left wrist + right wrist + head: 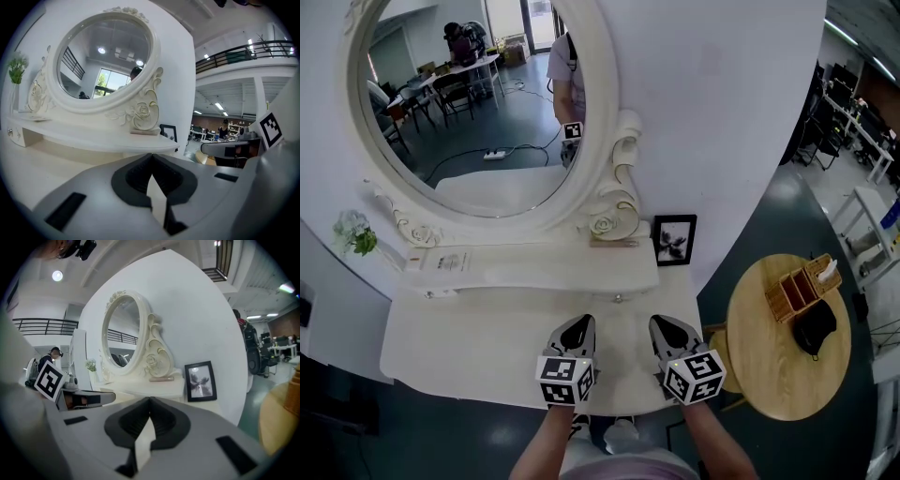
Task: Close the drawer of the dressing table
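Broadly, a white dressing table [469, 347] fills the middle of the head view, standing against a white wall. Its big oval mirror [478, 103], in a carved cream frame, rises from the back. To the right, apart from it, stands a round table [769, 375] of pale wood, with a wooden box [802, 286] of compartments near its far edge.

Across the back of the dressing table runs a raised shelf [534, 262], on which the mirror stands. Under this shelf, towards its right end, sits the drawer [614, 292]; only its small knob [619, 298] can be made out. As far as the head view shows, its front lies flush beneath the shelf's lip.

Nearer, the left gripper [581, 320] and the right gripper [664, 322] hang side by side over the front part of the table top, both pointing towards the shelf. The drawer lies just beyond them, about between their two tips, and neither touches it. In each gripper view the dark pads meet at the tips, so both are clenched with nothing between them.

A black picture frame [674, 240] stands on the shelf's right end, beside the mirror's scrolled foot. A small green plant [354, 234] stands at the far left.
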`<state>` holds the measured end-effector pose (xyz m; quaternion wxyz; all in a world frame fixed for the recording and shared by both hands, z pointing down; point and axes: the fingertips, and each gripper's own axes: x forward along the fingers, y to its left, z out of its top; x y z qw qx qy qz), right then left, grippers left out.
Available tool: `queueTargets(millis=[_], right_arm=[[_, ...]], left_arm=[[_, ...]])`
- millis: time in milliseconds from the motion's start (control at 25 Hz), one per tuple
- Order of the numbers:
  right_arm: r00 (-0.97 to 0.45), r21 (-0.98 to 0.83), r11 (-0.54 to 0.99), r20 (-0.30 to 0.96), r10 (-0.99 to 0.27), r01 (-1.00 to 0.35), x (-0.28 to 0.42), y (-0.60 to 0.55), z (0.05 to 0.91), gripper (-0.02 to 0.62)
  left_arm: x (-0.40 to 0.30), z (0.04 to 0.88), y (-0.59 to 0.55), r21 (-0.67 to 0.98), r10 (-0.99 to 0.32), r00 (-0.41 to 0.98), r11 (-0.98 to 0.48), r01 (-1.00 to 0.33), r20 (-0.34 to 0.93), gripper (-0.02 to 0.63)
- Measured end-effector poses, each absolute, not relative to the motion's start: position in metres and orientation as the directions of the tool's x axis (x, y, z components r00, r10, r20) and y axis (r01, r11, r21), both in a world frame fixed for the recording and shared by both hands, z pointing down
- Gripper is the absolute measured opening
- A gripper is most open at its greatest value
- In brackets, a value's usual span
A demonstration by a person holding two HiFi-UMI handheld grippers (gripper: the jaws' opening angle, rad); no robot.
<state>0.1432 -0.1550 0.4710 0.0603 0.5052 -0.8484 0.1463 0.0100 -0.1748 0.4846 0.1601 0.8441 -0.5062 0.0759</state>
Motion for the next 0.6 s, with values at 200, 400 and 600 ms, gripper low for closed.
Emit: queueTargets(millis=[200,400,600], right_arm=[[-0.494,-0.184,0.461,0.230,-0.839,-0.868,0.142,-0.147,0.461,0.004],[-0.505,-0.180,0.474,0.215,-0.836,-0.862,0.138,-0.137,0.451,0.003],[-0.523,-0.165,0.497,0.218,-0.824,-0.852,0.135,-0.129,0.448,0.003]], left_arm=[[0.009,0.473,-0.166,0.178,-0.835,0.482,-0.449,-0.876,0.267,0.002],[0.006,0.461,-0.158,0.169,-0.843,0.478,-0.448,-0.878,0.245,0.002],[0.003,0.455,-0.151,0.161,-0.851,0.472,-0.445,-0.881,0.231,0.002]])
